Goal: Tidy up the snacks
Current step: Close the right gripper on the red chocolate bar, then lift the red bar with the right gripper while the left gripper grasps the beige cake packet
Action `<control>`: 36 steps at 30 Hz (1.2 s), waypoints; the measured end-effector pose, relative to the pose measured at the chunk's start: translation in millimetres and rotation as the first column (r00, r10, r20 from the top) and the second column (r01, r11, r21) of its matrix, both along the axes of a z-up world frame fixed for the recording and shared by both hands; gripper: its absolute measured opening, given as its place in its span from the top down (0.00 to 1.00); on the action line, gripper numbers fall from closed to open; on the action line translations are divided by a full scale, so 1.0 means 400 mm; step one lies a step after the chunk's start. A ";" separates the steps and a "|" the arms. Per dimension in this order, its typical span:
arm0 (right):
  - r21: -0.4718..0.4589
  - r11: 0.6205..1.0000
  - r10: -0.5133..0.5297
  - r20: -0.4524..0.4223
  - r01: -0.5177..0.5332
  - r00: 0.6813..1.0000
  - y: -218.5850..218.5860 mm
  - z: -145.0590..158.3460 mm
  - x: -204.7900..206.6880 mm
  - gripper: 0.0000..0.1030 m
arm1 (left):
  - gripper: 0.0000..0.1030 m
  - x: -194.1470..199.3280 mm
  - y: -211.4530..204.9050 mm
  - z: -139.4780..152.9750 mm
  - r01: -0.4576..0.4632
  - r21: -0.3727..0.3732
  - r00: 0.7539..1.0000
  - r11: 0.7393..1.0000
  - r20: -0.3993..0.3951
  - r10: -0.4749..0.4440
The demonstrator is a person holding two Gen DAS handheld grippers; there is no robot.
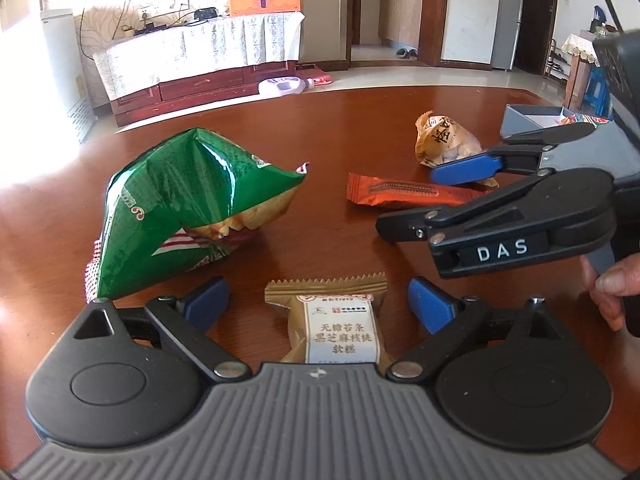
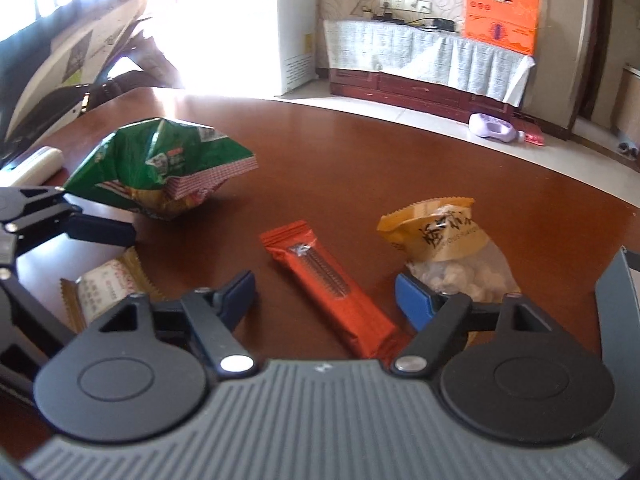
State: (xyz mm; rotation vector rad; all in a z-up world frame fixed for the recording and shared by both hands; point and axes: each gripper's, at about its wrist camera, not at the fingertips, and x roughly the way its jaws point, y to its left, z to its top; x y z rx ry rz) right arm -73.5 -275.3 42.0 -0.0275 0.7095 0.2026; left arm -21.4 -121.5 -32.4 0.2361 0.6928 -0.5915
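Left wrist view: "DAS" marks right gripper [image 1: 424, 200]; both grippers' fingers apart, gripping nothing.

1. Strong daylight is admitted from a blown-out white patch behind the green bag [image 1: 192, 204].
2. Glare is spread over the table [image 2: 360, 168] beyond that bag.
3. Straight lines are bowed at every edge.
4. The right-wrist view is slightly softened.
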 end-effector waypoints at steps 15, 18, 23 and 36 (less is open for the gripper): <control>-0.063 0.995 -0.079 -0.072 0.074 0.994 0.007 0.037 -0.143 0.77 | 0.05 -0.056 -0.046 -0.003 0.011 -0.003 1.000 1.000 -0.002 -0.011; -0.062 0.992 -0.115 -0.089 0.109 0.989 -0.016 0.040 -0.208 0.76 | 0.04 -0.084 -0.081 -0.002 0.021 0.001 1.000 1.000 -0.001 -0.021; -0.071 0.986 -0.158 -0.104 0.151 0.982 -0.031 0.047 -0.293 0.76 | 0.04 -0.122 -0.125 -0.005 0.008 0.002 1.000 1.000 -0.001 -0.008; -0.060 0.984 -0.173 -0.108 0.167 0.979 -0.060 0.038 -0.354 0.76 | 0.15 -0.150 -0.135 -0.007 -0.039 -0.011 0.999 0.999 0.010 0.039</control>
